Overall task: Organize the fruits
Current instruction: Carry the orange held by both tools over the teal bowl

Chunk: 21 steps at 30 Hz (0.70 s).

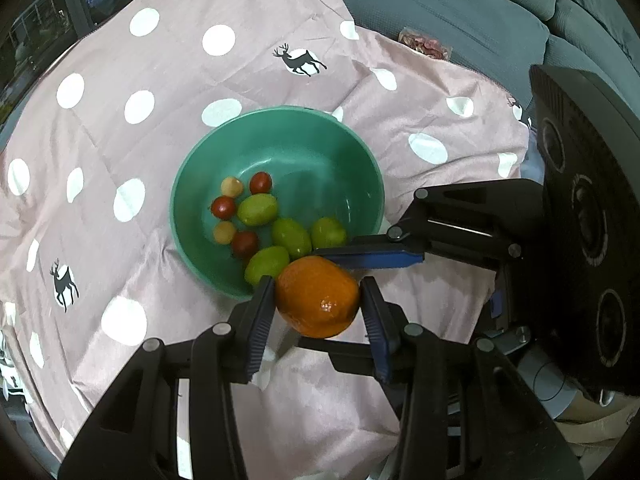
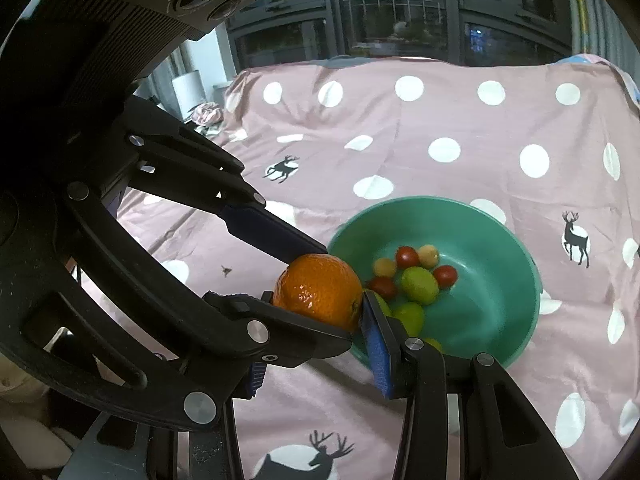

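An orange (image 1: 316, 296) hangs just over the near rim of a green bowl (image 1: 280, 144), and both grippers are shut on it. My left gripper (image 1: 318, 289) presses its blue pads on the orange's left and right sides. My right gripper (image 1: 310, 300) reaches in from the right and clamps it from above and below. In the right wrist view the orange (image 2: 318, 290) sits between the right gripper's (image 2: 318, 297) fingers, the left finger mostly hidden behind the left gripper (image 2: 336, 296). The bowl (image 2: 500, 248) holds several green fruits (image 1: 258, 209) and small red and yellow tomatoes (image 1: 261, 182).
A pink cloth (image 1: 140, 140) with white dots and deer prints covers the surface under the bowl. A grey sofa (image 1: 460, 8) runs along the far right, with a small red packet (image 1: 426, 46) at the cloth's edge. Dark windows (image 2: 400, 12) stand behind the cloth.
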Available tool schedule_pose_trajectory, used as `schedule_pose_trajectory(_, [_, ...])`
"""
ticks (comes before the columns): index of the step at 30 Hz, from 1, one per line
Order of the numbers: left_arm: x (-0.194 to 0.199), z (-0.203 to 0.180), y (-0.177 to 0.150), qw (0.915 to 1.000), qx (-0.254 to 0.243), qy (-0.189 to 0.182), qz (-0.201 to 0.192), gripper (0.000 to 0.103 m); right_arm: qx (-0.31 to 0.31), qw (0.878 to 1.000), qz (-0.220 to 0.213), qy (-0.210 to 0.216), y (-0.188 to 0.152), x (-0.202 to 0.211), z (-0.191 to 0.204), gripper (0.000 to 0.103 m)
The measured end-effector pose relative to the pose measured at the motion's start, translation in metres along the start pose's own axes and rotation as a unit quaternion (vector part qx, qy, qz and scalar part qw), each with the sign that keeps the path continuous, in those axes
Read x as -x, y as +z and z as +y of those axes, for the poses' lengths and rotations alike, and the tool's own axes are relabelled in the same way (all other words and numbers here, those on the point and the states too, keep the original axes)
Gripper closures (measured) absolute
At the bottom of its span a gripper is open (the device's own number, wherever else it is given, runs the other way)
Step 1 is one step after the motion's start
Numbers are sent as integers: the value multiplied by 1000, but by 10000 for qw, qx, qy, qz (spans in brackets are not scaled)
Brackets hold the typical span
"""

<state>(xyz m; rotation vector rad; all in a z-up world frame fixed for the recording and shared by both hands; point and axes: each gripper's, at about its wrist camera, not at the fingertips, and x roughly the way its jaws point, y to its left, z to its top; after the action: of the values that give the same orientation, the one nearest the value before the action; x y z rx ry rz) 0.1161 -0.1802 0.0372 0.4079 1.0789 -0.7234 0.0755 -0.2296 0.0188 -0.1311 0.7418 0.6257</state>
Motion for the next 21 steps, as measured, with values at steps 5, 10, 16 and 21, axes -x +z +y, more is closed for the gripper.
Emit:
schedule_pose_trajectory(5, [-7, 1, 8, 10000, 22, -3, 3, 60, -43, 10000, -1, -46, 1, -4, -8, 59])
schedule_pose_trajectory(10, [-13, 3, 15, 10000, 39, -19, 17, 60, -97, 9999, 12, -54, 1, -8, -18, 59])
schedule_pose_trajectory(16, [-19, 6, 21, 10000, 51, -38, 33, 60, -122, 9999, 36, -68, 2, -13, -26, 59])
schedule_pose_trajectory(21, [-27, 10, 24, 9999, 91, -71, 66, 60, -144, 9998, 90, -62, 2, -19, -31, 59])
